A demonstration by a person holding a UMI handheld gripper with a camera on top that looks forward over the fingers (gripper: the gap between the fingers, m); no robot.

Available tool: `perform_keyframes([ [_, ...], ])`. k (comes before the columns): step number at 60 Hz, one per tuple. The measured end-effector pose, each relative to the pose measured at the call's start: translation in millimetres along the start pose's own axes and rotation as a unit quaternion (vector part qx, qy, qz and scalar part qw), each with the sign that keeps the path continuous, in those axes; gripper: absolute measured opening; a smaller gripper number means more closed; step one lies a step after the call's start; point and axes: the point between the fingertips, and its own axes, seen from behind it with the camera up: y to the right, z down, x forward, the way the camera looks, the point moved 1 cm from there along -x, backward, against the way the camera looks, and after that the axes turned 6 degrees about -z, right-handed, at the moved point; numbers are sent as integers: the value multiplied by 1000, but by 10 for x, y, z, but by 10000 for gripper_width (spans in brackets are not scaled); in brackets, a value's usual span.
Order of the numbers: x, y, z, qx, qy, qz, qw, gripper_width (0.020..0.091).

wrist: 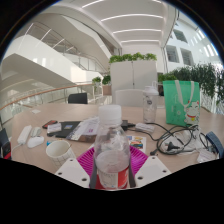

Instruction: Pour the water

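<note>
I am holding my claw level over the worktop, clenching the upright clear plastic water bottle between both pink pads

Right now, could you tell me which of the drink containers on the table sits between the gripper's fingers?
The clear plastic bottle stands between the fingers, closest of all. The glass stands far beyond it near the green bag, and the white cup sits off to the left.
</note>
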Motion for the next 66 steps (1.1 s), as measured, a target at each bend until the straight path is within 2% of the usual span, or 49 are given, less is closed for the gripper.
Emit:
perform_keyframes([
  [4, 45, 4, 82, -3, 4, -9, 1000, 465],
  [9, 56, 1, 236, -8, -15, -11, 1000, 473],
  [11, 101, 42, 259, -11, 3, -12, 1000, 474],
  [20, 32, 8, 215, -13, 8, -14, 1000, 475],
  [26, 51, 28, 284, -20, 4, -16, 1000, 516],
  [28, 2, -41, 209, -23, -8, -17, 1000, 535],
  [30, -8, -15, 244, -24, -24, -17, 999, 558],
  [32, -59, -13, 281, -24, -43, -16, 999, 612],
  [36, -220, -35, 288, -19, -58, -18, 998, 796],
  [38, -342, -57, 290, -12, -61, -18, 998, 850],
  [53, -1670, -428, -52, -3, -70, 30, 997, 840],
  [63, -2481, -766, -465, 10, -62, 64, 996, 838],
  [64, -2638, -827, -349, 9, -60, 67, 996, 839],
  [66, -2751, -871, -423, 9, -59, 72, 996, 840],
])
